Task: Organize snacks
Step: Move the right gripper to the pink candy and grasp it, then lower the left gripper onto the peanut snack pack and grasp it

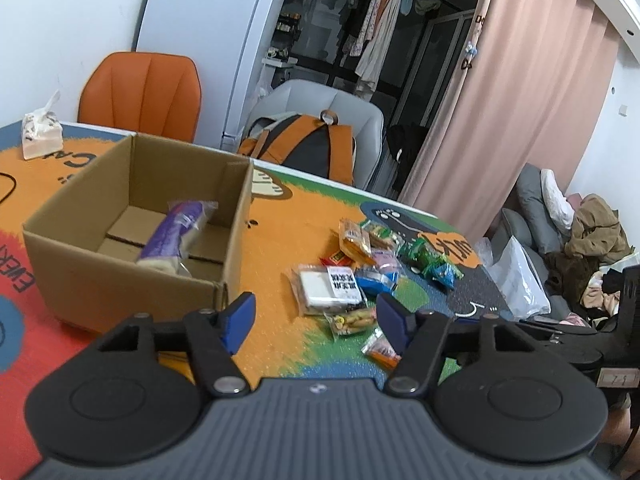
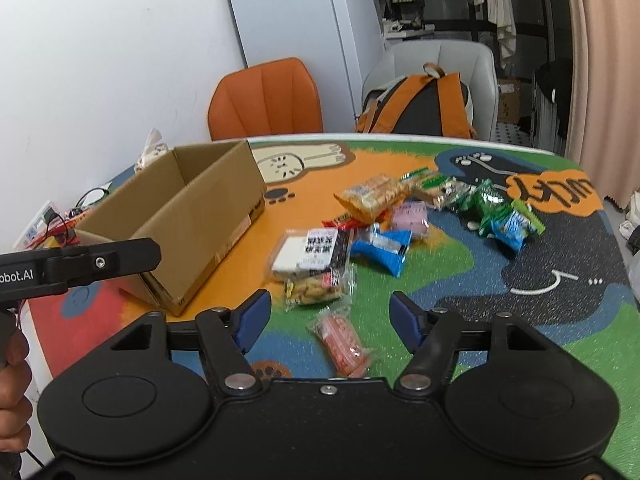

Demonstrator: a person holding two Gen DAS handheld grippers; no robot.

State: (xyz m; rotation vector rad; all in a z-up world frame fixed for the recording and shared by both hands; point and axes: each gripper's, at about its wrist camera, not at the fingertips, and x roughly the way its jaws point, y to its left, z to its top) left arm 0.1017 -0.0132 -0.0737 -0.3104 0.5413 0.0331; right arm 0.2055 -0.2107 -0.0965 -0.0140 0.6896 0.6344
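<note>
An open cardboard box (image 1: 132,280) stands on the colourful table mat, with a purple packet (image 1: 172,232) lying inside. Right of it is a loose pile of snacks: a white packet with a black label (image 1: 328,288), a peanut packet (image 1: 352,320) and an orange packet (image 1: 380,348). My left gripper (image 1: 316,312) hovers open just short of that pile, with nothing between its fingers. In the right wrist view the box (image 2: 208,216) is on the left. My right gripper (image 2: 330,308) is open above a red packet (image 2: 344,340); its pads do not touch it.
A blue packet (image 2: 384,246) and green packets (image 2: 492,204) lie further back. A tissue pack (image 1: 40,136) sits at the far left. An orange chair (image 1: 140,92) and a grey chair with a backpack (image 1: 304,148) stand behind the table. A hand (image 2: 12,380) shows at the left edge.
</note>
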